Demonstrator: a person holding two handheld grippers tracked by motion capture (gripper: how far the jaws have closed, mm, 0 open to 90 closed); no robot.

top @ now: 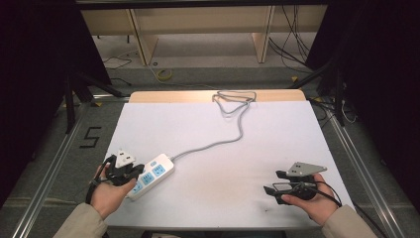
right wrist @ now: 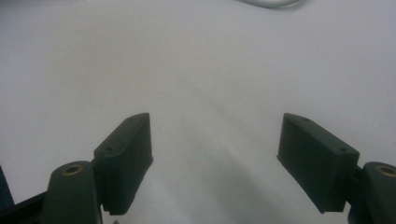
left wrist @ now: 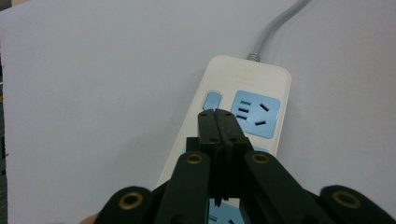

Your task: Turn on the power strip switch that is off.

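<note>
A white power strip (top: 152,174) with blue sockets lies on the white table top at the near left, and its grey cable (top: 218,141) runs away toward the far edge. My left gripper (top: 134,174) hovers over the strip's near end. In the left gripper view the strip (left wrist: 247,88) lies just beyond my left gripper (left wrist: 215,113), whose jaws are pressed together with nothing between them, tips by the small blue switch (left wrist: 212,100). My right gripper (top: 275,182) rests at the near right, jaws wide apart; in the right gripper view my right gripper (right wrist: 215,140) frames bare table.
The white table top (top: 257,134) has a wooden strip along its far edge, where the cable loops (top: 233,99). Metal frame rails run along both sides of the table. Beyond it are a floor with cables and wooden furniture legs.
</note>
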